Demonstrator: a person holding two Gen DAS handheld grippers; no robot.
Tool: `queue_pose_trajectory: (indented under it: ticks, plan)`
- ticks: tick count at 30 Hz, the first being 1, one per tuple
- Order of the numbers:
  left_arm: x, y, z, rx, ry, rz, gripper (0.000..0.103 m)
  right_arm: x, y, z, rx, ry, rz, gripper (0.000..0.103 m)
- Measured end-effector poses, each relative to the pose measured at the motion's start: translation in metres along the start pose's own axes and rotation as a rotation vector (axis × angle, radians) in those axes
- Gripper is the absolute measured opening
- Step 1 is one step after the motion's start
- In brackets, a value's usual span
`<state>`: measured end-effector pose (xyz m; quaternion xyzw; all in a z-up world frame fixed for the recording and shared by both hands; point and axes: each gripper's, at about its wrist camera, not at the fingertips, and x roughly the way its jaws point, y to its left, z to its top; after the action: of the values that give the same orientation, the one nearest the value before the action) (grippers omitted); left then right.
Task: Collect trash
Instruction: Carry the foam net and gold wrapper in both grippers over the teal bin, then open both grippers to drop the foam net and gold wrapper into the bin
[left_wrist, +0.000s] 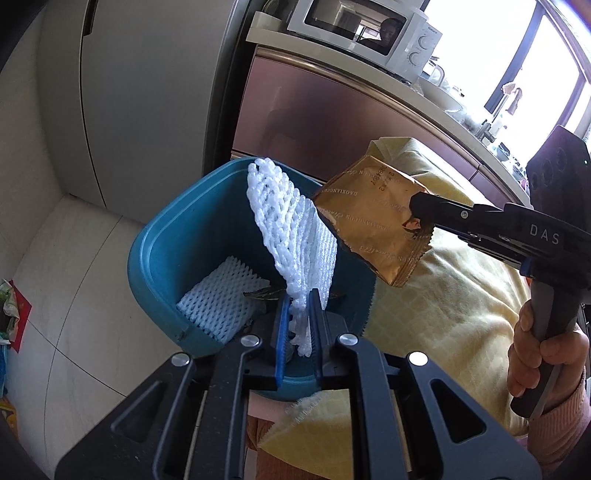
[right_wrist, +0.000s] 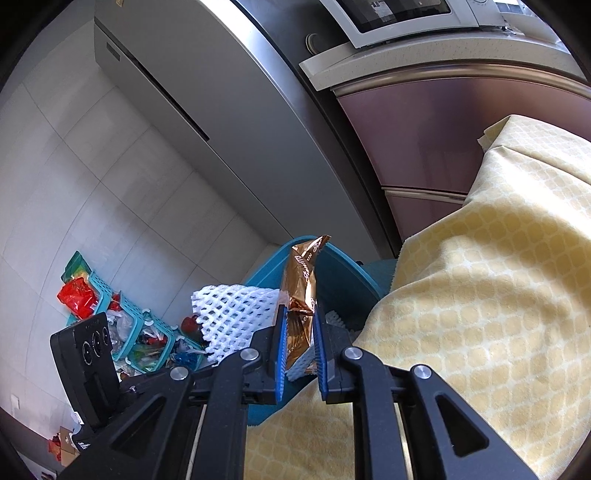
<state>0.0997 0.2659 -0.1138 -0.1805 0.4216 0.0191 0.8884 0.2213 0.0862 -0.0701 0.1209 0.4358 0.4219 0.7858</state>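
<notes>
the left gripper (left_wrist: 299, 317) jaws clench a white foam net (left_wrist: 291, 236), light and squashy, above the blue bin (left_wrist: 166, 236). the right gripper (right_wrist: 299, 354) jaws pinch a crinkly, slippery gold wrapper (right_wrist: 301, 280) by its edge over the bin.

A foam net (left_wrist: 291, 236) hangs over the bin (left_wrist: 173, 236); another net (left_wrist: 218, 295) lies inside. The wrapper (left_wrist: 373, 221) is right of the bin, above the tablecloth (left_wrist: 443, 295).

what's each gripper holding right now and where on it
The left gripper pinches the white foam fruit net at its lower end, over the blue bin. The right gripper grips the gold snack wrapper at its bottom edge.
</notes>
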Motion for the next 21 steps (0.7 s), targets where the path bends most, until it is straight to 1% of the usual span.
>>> queue_pose_trajectory:
  ticks: [3,6,7,8,11,16,18,21]
  plan:
    - [0.008,0.002,0.001,-0.009,0.009,-0.001,0.011,0.004,0.001,0.0,-0.004,0.01,-0.007,0.015]
    - [0.016,0.004,0.002,-0.021,0.02,-0.005,0.012,0.007,0.002,-0.001,-0.006,0.012,-0.02,0.023]
    - [0.018,0.006,0.002,-0.026,0.024,-0.008,0.012,0.008,0.002,-0.001,-0.006,0.013,-0.023,0.024]
    - [0.02,0.006,0.001,-0.029,0.026,-0.01,0.013,0.008,0.002,-0.002,-0.006,0.014,-0.023,0.024]
    - [0.025,0.009,0.0,-0.038,0.028,-0.012,0.02,0.008,0.002,-0.002,-0.008,0.018,-0.022,0.024]
    - [0.028,0.011,-0.003,-0.046,0.021,-0.018,0.021,0.006,0.001,-0.004,-0.006,0.019,-0.011,0.025]
    - [0.027,0.012,-0.003,-0.045,0.013,0.001,0.024,0.004,0.0,-0.004,-0.009,0.016,-0.007,0.026]
    - [0.026,0.011,0.002,-0.033,0.001,0.034,0.024,0.0,-0.001,-0.005,-0.011,0.01,0.0,0.028]
